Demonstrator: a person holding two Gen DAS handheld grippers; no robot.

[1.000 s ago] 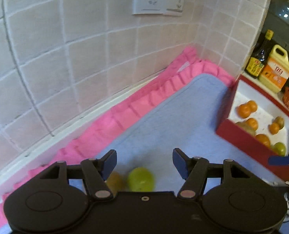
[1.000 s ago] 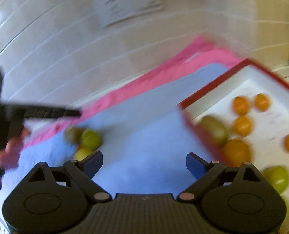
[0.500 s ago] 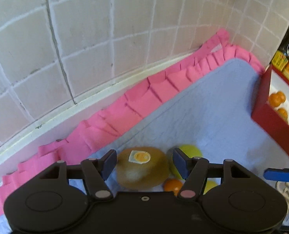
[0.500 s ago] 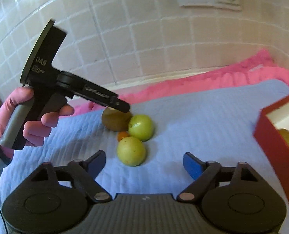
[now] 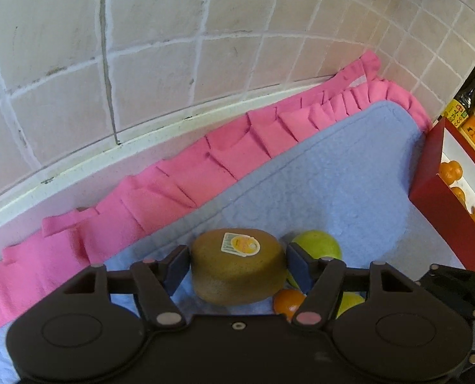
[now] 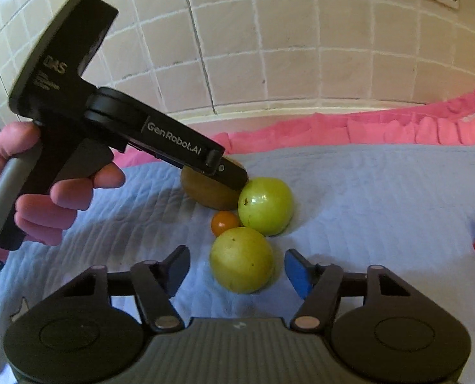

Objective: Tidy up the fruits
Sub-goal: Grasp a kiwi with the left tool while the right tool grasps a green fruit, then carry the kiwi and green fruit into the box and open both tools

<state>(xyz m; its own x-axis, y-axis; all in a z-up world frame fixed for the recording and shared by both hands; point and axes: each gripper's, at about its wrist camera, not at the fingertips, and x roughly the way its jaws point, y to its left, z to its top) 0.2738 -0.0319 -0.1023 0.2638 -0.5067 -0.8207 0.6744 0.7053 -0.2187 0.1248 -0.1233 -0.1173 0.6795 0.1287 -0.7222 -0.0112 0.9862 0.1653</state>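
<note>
A brown kiwi [image 5: 237, 267] with a yellow sticker lies on the blue mat and fills the gap between the fingers of my left gripper [image 5: 237, 264]; the pads touch or nearly touch its sides. In the right wrist view the kiwi [image 6: 205, 193] lies under the left gripper's tip. Beside it lie a green apple [image 6: 265, 206], a small orange fruit [image 6: 224, 222] and a yellow-green apple [image 6: 241, 259]. My right gripper [image 6: 235, 270] is open, with the yellow-green apple between its fingers, untouched. A red box [image 5: 442, 192] with a white inside holds several fruits.
A tiled wall runs along the back, with a pink ruffled cloth [image 5: 179, 179] at the edge of the blue mat [image 5: 333, 172]. Bottles [image 5: 474, 121] stand behind the red box. A gloved hand [image 6: 29, 192] holds the left gripper.
My left gripper has come down around the kiwi and narrowed onto it. My right gripper has swung left from the box and moved up to the yellow-green apple.
</note>
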